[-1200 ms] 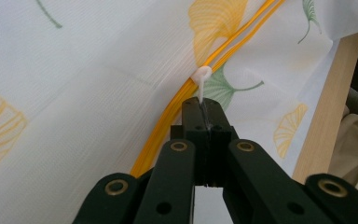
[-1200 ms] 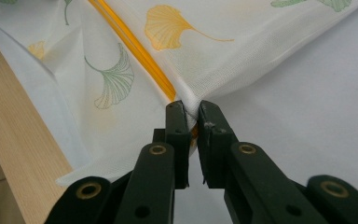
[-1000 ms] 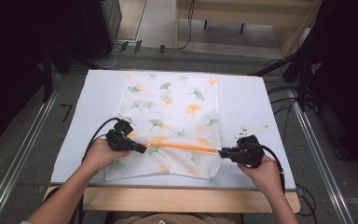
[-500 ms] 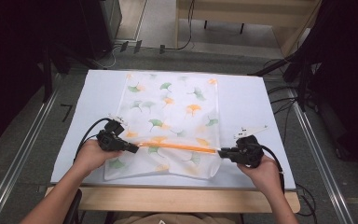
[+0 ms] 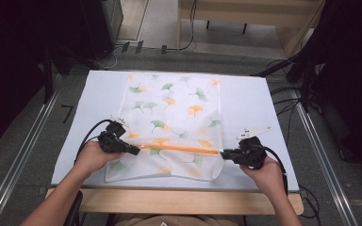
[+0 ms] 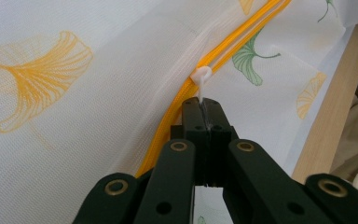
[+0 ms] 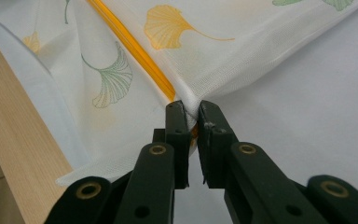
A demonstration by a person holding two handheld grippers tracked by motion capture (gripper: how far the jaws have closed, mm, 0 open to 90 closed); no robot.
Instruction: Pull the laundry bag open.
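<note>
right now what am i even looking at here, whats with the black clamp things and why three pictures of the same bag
No robot here: a person at a table holds a hand-operated two-jaw gripper in each hand. The high view comes from a fixed camera above, looking down. The other two pictures come from small cameras riding on each gripper, looking along its black jaws.

On the table lies a white mesh bag printed with green and orange ginkgo leaves, crossed by an orange zipper.

The left gripper is shut on the small white zipper pull. The right gripper pinches the bag's fabric at the zipper's other end, holding it taut. It looks like the zipper is being worked along the bag.
</note>
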